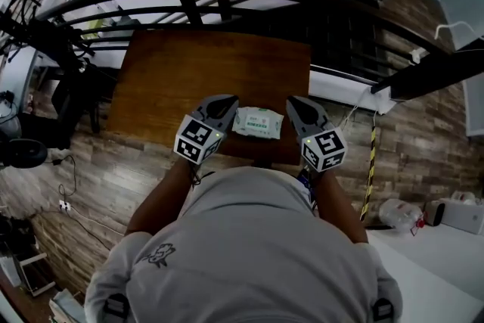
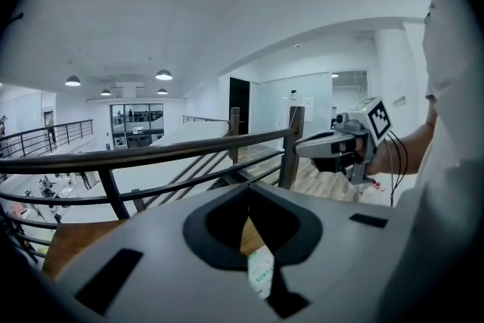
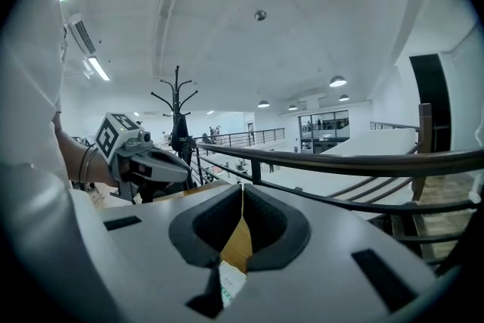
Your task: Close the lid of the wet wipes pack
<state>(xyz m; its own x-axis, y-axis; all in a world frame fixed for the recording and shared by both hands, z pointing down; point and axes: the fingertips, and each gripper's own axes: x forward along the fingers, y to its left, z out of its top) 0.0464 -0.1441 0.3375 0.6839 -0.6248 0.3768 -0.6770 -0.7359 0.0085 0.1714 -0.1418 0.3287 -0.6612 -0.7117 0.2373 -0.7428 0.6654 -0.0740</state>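
Left gripper point(image 1: 227, 106): my jaws closed, nothing held. Right gripper point(image 1: 295, 104): jaws likewise closed and empty. Wet wipes pack point(image 1: 258, 122): flat on worktop point(image 1: 204, 72), between and below both jaw tips, untouched. Handling, by estimate: light, soft, slick film, stiff only at the lid. Press on the lid; steady one end.

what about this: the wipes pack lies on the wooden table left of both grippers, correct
No: the wet wipes pack lies on the wooden table between the left gripper and right gripper, not left of both; see the head view.
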